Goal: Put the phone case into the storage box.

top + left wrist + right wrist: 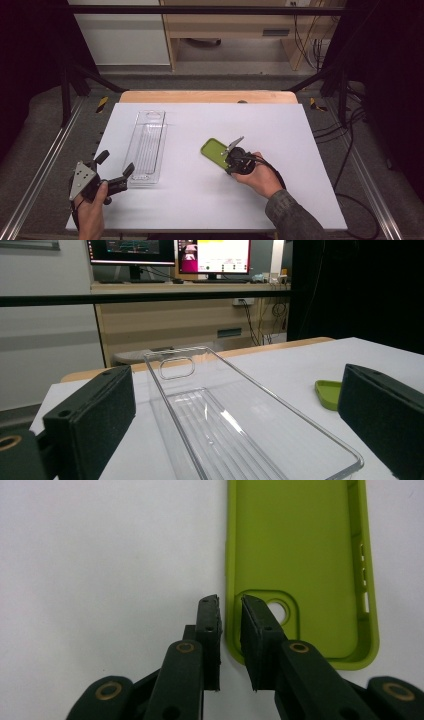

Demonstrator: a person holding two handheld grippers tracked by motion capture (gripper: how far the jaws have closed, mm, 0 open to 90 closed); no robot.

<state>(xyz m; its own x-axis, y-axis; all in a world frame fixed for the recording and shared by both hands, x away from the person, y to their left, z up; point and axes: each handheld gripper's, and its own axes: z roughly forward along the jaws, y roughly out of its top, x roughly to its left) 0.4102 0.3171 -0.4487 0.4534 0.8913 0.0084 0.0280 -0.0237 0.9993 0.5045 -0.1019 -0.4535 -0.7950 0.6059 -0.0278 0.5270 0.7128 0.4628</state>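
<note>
lies flat and hollow side up near the middle of the high view, the green phone case point(214, 151), on the white counter point(280, 130), so its raised rim can be pinched from above. sits well to the left of it, a clear plastic tray point(146, 145), long and empty, probably the place meant for the case. reaches down from the lower right of the high view, the right gripper point(231, 156), over the case's near end beside the camera cutout. in the right gripper view, straddles the case's left wall point(230, 625) at lower centre, jaws almost together, one pad outside and one inside the rim; looks like a pinch on that wall, though a thin sliver of gap makes full contact hard to confirm. waits at the lower left of the high view, the left gripper point(115, 170), jaws spread wide, holding nothing, aimed along the tray's near end.
</note>
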